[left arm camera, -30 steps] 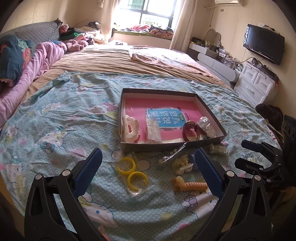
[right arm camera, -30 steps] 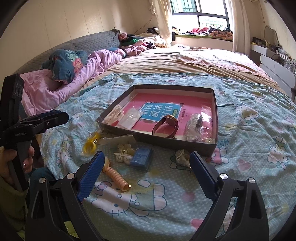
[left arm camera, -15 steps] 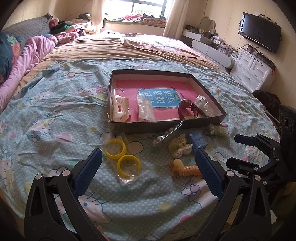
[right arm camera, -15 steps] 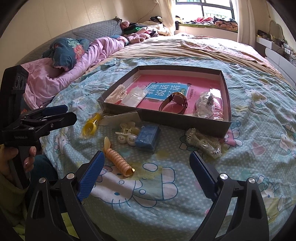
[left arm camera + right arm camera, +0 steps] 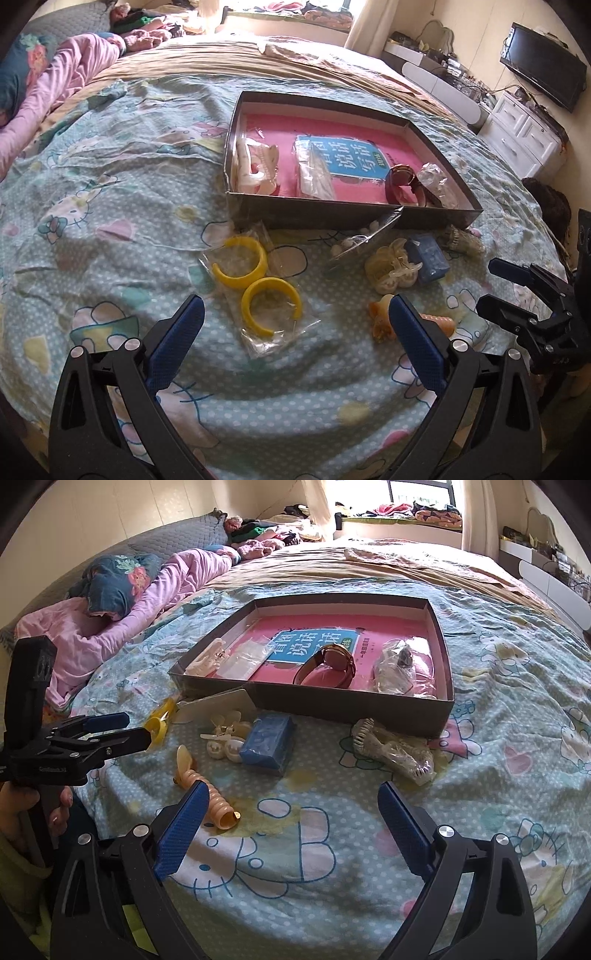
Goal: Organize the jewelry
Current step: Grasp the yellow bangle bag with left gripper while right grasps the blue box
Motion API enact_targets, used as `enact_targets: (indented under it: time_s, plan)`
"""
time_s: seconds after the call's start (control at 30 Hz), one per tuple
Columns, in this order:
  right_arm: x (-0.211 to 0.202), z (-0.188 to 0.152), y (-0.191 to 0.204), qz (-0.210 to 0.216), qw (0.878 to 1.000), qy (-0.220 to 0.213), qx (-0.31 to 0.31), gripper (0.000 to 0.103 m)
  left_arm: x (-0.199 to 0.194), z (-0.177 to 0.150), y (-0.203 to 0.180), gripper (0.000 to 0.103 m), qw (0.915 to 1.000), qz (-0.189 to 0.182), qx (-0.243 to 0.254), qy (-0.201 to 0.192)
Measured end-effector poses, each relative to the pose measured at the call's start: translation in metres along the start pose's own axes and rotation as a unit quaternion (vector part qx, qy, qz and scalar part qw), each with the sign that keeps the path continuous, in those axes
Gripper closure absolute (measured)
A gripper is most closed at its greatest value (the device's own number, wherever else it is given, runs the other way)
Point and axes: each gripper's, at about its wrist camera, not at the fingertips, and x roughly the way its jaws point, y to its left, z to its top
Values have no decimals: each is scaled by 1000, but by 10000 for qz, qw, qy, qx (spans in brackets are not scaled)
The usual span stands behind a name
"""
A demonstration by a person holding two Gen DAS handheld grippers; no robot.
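A dark shallow box (image 5: pixel 332 218) on the bedspread holds a watch (image 5: pixel 402 181), a white claw clip (image 5: pixel 255 166) and clear bags. In front of it lie two yellow bangles in a bag (image 5: pixel 258 284), a blue case (image 5: pixel 267 744), cream clips (image 5: pixel 225 738), an orange spiral clip (image 5: pixel 207 794) and a bagged white comb (image 5: pixel 391 749). My left gripper (image 5: pixel 295 310) hangs open just above the bangles' near end. My right gripper (image 5: pixel 293 794) is wide, its jaws closing over bare bedspread, the spiral clip beside its left finger.
The bed's near edge runs just below both grippers. Pink bedding and pillows (image 5: pixel 110 620) are piled at the left. White drawers (image 5: pixel 524 136) and a wall television (image 5: pixel 543 74) stand to the right. A hand (image 5: pixel 33 808) holds the left gripper's handle.
Both grippers have come down toward the bedspread, so the loose items and the box look larger and nearer. No item has moved.
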Motion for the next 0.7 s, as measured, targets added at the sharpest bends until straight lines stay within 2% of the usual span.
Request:
enact_targets:
  time_s: [0.3,0.4,0.5,0.7]
  plan:
    - [26,7,9,134,9998,142,-82,32,11,3,16,9,9993,85,-346,81]
    - [35,10,11,167,9996,213,-94,41,15,4,17,9,9993,147,-345,34]
    - [42,11,11,196,9995,247,-78,43,20,5,15,10,9994,171,-302,60]
    - [49,16,11,180,9996,169,-151,56,29,7,11,16,9995,279,-154,63]
